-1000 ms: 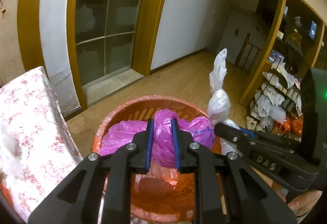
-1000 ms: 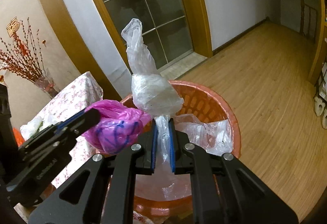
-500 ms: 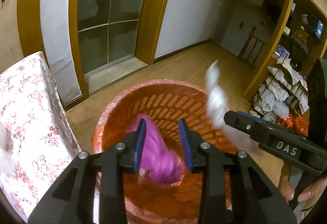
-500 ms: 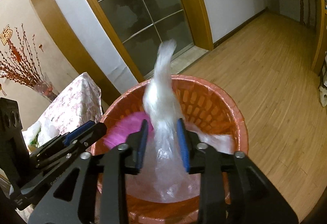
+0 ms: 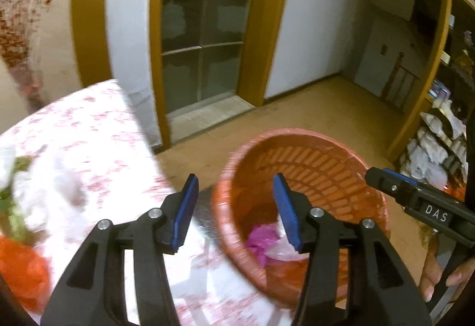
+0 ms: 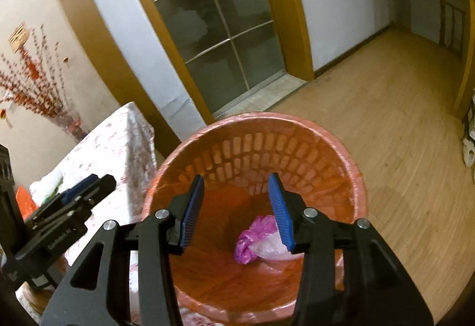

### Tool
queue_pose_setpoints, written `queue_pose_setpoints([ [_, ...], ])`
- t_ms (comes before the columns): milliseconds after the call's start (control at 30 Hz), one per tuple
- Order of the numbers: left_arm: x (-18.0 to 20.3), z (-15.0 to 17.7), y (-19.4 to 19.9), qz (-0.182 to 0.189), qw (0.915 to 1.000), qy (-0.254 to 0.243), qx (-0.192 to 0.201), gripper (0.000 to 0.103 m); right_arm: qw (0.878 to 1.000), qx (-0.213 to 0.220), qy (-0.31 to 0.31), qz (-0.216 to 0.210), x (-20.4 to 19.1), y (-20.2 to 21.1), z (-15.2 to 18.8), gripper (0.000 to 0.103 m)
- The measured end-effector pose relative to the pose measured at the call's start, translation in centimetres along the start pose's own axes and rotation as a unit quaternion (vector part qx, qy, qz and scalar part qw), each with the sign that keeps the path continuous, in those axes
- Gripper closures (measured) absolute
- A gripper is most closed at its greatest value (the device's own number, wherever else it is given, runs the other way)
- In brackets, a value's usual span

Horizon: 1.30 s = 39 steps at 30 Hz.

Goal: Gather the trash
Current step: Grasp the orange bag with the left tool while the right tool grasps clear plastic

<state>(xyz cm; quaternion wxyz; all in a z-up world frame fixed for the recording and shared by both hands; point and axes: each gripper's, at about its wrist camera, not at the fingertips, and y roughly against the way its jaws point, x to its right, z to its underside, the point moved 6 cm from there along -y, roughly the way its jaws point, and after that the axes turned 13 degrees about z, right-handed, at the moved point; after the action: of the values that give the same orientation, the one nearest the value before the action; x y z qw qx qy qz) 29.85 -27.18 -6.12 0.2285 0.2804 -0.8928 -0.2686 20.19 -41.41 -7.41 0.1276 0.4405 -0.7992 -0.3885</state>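
A: Nearest first: what do the tools have?

B: Nothing. The right gripper [image 6: 236, 208] has just been opening and stands about half spread, empty, above the orange basket [image 6: 353, 174]. The left gripper [image 5: 236, 208] has likewise just been opening, nothing between its pads, straddling the basket's near rim beside the edge of the table [image 5: 98, 130] with its flowered cloth.

A: And the trash?

B: The pink bag [image 6: 252, 236] and the clear bag [image 6: 271, 248] lie touching at the basket's bottom.

A: Room beyond?

B: Bare wooden floor [image 6: 400, 106] runs past the far rim to the glass door [image 6: 213, 28]; shelves [image 5: 445, 118] crowd the right.
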Motion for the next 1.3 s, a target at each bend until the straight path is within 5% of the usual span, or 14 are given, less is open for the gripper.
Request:
queue_pose_setpoints([
  [333,-7.0,2.9,11.2,-0.123,0.9893,0.057,0.054,0.036,0.996,-0.011,0.069,-0.056,-7.6,1.6,3.0,0.058],
  [633,-15.4,7.3,21.7,-0.265,0.9495,0.137,0.096,0.031,0.985,-0.025,0.137,-0.103,-14.6,2.2,6.3,0.058],
  [700,-17.1,7.7,22.5,-0.278,0.9429,0.159,0.093,0.031,0.982,-0.031,0.148,-0.115,-15.8,2.4,7.0,0.058],
  [867,-19.2,8.2,22.3,-0.273,0.9414,0.182,0.08,0.032,0.977,-0.034,0.171,-0.127,-18.2,2.9,8.2,0.058],
  [967,-20.1,8.8,21.3,-0.255,0.9429,0.204,0.065,0.054,0.975,-0.034,0.179,-0.128,-19.2,2.9,8.5,0.058],
  [1033,-20.6,9.3,20.4,-0.243,0.944,0.215,0.057,0.079,0.974,-0.034,0.184,-0.13,-19.6,2.9,8.7,0.058],
  [1133,-20.9,10.0,20.4,-0.228,0.9458,0.224,0.058,0.091,0.972,-0.032,0.189,-0.133,-20.5,2.8,8.7,0.058],
  [1300,-20.6,10.1,22.4,-0.208,0.9494,0.222,0.079,0.096,0.968,-0.031,0.194,-0.154,-23.4,2.0,8.2,0.058],
])
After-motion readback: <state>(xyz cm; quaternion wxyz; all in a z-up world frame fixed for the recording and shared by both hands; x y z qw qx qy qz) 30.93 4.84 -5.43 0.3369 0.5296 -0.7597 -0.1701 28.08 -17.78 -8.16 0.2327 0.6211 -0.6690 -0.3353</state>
